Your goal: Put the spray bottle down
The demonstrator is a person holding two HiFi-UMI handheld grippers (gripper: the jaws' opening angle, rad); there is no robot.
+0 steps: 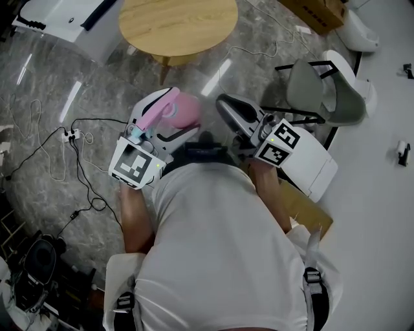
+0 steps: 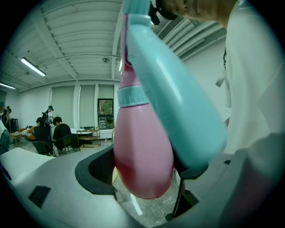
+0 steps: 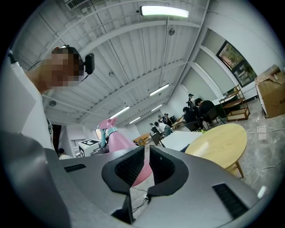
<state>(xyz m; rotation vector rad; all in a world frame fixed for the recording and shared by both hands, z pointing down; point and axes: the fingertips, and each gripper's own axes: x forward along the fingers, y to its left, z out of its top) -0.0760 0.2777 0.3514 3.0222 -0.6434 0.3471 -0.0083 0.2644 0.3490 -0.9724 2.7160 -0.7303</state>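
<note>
Clenched, the left gripper [image 1: 176,121] held the spray bottle [image 1: 183,108]. In the left gripper view the bottle's pink belly sat between the two black pads with the jaws spread wide around it. Its pale blue trigger loomed close to the camera, slanting from top centre to lower right. In the head view the bottle was left of centre, in the air above the marble floor [image 1: 52,84] and close in front of the person's white shirt [image 1: 220,245]. The right gripper [image 1: 228,108] lay just right of centre. Its jaws were drawn together, with only a thin slit between the pads and nothing in them. It was near the bottle but apart from it.

A round wooden table [image 1: 178,26] filled the top centre of the head view, directly above the bottle in the frame, with its near edge and one leg showing. A grey chair [image 1: 310,87] with a black frame stood at upper right, beside a white tabletop [image 1: 381,194] that ran down the right edge. A cardboard box [image 1: 317,13] sat in the top right corner. Cables [image 1: 39,155] and a power strip [image 1: 71,134] sprawled over the floor at middle left. Bare floor lay open between the table's near edge and the grippers, and also to the upper left of the bottle. In the right gripper view, seated people [image 3: 196,111] showed far off at the back.
</note>
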